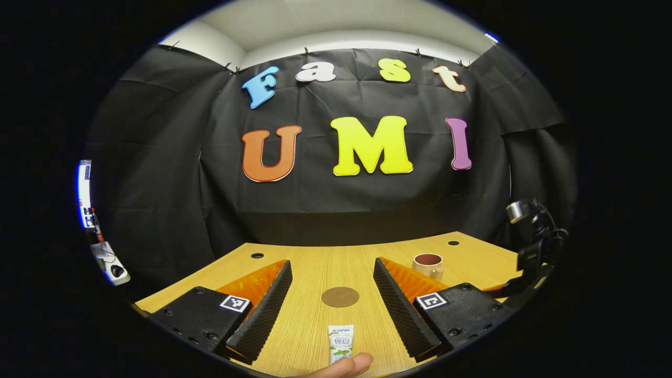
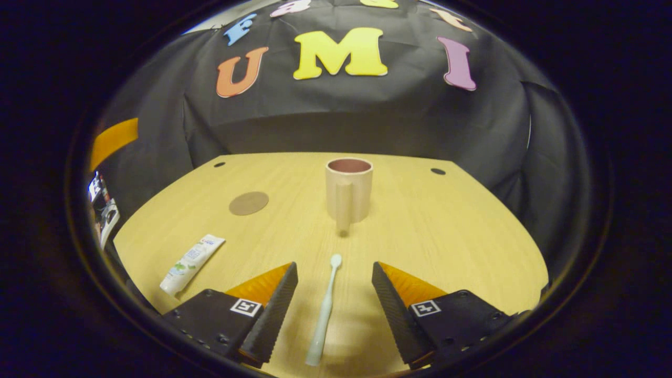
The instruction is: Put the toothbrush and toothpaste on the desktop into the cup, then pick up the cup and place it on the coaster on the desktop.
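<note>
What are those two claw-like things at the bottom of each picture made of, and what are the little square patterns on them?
Each is a hand-held gripper: the left gripper and the right gripper look alike. Both have two wedge-shaped fingers with ribbed inner faces, mounted on black blocks with screws. Each block carries a small black-and-white square marker, a printed tracking tag. In the left gripper view, a fingertip of the person shows at the bottom edge.

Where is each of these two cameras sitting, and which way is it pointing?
Left gripper view: rides the left hand-held gripper, facing forward across the wooden desktop at the toothpaste and coaster; its two open fingers and a fingertip show.
Right gripper view: rides the right hand-held gripper, aimed at the toothbrush lying between its open fingers, cup beyond.
Shared: desktop, cup, coaster, toothpaste.
</note>
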`<state>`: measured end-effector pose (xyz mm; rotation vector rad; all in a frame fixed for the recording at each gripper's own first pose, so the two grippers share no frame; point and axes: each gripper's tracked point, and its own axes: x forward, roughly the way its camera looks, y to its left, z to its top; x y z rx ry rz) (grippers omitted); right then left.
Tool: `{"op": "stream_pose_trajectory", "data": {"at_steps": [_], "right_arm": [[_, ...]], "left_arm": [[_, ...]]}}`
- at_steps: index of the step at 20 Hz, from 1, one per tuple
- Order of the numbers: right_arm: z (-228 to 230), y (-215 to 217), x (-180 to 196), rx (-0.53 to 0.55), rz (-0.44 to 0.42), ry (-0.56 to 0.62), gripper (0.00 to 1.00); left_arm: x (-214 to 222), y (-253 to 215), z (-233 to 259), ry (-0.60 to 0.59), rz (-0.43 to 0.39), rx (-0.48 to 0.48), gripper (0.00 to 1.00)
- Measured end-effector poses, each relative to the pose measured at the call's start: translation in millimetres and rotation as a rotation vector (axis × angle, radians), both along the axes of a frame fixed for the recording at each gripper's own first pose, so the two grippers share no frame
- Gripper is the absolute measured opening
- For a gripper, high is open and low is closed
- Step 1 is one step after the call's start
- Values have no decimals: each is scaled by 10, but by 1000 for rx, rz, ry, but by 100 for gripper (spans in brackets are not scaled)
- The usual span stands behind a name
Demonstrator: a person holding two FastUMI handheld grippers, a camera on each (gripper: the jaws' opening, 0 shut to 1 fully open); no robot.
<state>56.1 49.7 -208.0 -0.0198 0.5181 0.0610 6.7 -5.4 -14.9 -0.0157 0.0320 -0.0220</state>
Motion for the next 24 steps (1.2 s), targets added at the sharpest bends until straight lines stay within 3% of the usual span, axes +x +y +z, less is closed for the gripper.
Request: {"op": "stream_pose_trajectory", "data": {"at_steps": [6,8,12,14,20,24], "right_arm": [[-258,-9,69,9,-26,77,57],[-275,13,63,41,-29,87,35],[-280,36,42,37,-9,90,7],[-275,43,43,37,-2,82,2],[-234,66,3,65,35,26,2],[-81,85,-63,100,67,-72,2]], "left_arm": [[54,32,-192,54,-6,-6,99],[87,87,-203,58,6,-4,99],[77,87,-292,81,-6,-22,99],[69,70,-427,118,-26,-45,99],[-52,44,-1091,334,-79,-172,99],[-126,7,-1375,441,-91,-158,96]]}}
